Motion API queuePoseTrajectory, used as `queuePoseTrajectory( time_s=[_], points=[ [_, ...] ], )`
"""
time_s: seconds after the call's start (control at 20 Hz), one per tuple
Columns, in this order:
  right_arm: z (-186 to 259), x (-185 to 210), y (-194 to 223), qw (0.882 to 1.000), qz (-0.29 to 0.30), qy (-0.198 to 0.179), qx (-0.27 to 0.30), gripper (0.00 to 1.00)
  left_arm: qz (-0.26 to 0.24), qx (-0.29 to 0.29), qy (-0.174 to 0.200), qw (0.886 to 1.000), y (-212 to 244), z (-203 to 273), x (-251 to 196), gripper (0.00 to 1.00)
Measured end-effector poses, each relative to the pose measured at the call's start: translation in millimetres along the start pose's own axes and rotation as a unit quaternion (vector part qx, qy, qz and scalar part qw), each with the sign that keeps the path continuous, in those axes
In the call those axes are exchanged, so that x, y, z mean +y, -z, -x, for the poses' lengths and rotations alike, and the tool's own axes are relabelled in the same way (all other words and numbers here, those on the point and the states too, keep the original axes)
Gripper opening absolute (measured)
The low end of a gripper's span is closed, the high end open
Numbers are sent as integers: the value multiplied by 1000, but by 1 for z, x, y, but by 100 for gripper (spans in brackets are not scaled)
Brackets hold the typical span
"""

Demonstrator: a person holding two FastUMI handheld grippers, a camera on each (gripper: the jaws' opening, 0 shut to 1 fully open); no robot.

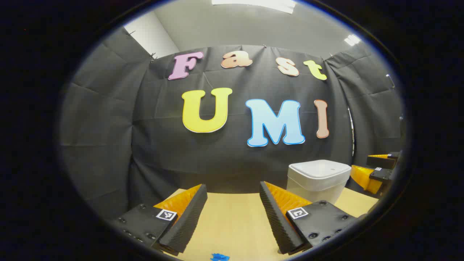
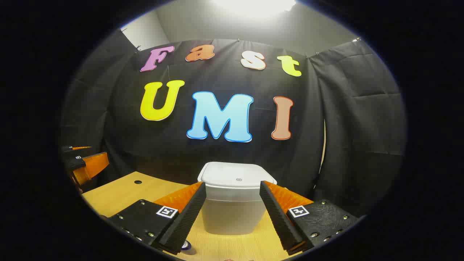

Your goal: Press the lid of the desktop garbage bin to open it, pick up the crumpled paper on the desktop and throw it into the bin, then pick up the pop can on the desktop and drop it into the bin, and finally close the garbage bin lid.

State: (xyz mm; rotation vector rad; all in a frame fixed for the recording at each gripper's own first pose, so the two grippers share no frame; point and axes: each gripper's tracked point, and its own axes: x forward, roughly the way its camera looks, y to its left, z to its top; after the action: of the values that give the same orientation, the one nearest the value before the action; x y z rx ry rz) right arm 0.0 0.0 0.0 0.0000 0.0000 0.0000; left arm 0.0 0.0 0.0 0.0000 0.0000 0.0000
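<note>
Left gripper view: left hand-held gripper (image 1: 232,214) is held spread and empty over the table (image 1: 232,221); garbage bin (image 1: 319,179) is seen at 4 o'clock, lid shut. Right gripper view: right hand-held gripper (image 2: 232,214) is spread, empty, bin (image 2: 235,199) dead ahead at 6 o'clock. Nothing judged done; lid press pending.
</note>
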Motion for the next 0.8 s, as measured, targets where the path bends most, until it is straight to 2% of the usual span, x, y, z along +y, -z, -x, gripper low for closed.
queuePoseTrajectory(
  time_s=[0.8],
  points=[
    [-6, -7, 10, 1000, 2, -5, 11, 95, -3, 15, 4, 1000, 11, -12, -13, 95]
  ],
)
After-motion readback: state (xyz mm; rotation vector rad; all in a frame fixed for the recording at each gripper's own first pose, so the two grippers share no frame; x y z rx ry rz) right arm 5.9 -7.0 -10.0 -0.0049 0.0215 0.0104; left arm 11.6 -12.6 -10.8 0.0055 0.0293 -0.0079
